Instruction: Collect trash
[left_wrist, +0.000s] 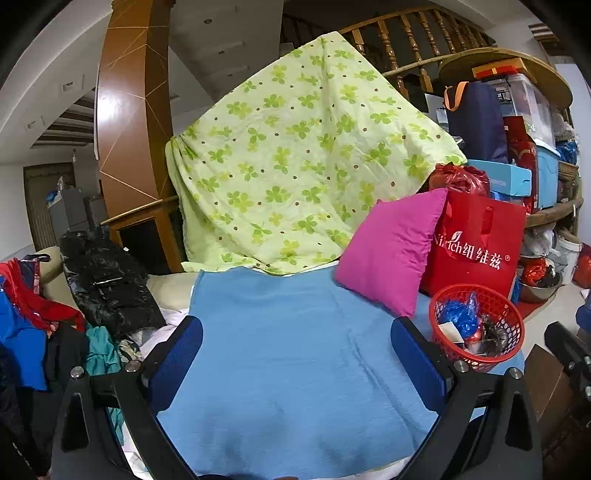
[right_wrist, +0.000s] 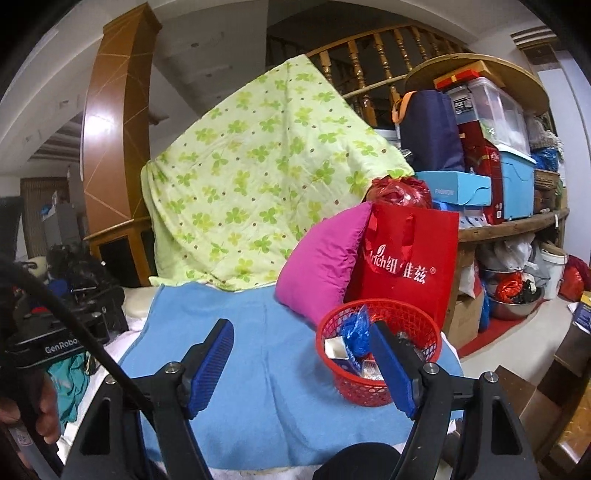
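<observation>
A small red mesh basket (left_wrist: 498, 350) stands on the blue towel (left_wrist: 295, 369) at the right, holding blue plastic wrap (left_wrist: 460, 314), a white paper scrap and dark bits. My left gripper (left_wrist: 295, 347) is open and empty over the towel, left of the basket. In the right wrist view the basket (right_wrist: 332, 343) sits just past my right gripper (right_wrist: 304, 345), which is open and empty; its right finger (right_wrist: 391, 365) overlaps the basket's front. The blue wrap (right_wrist: 356, 326) shows inside.
A pink pillow (left_wrist: 391, 243) and a red shopping bag (left_wrist: 476, 247) stand behind the basket. A green floral quilt (left_wrist: 295, 155) drapes at the back. Clothes and a black jacket (left_wrist: 107, 280) pile at the left. Stacked boxes (right_wrist: 480, 147) fill shelves at the right.
</observation>
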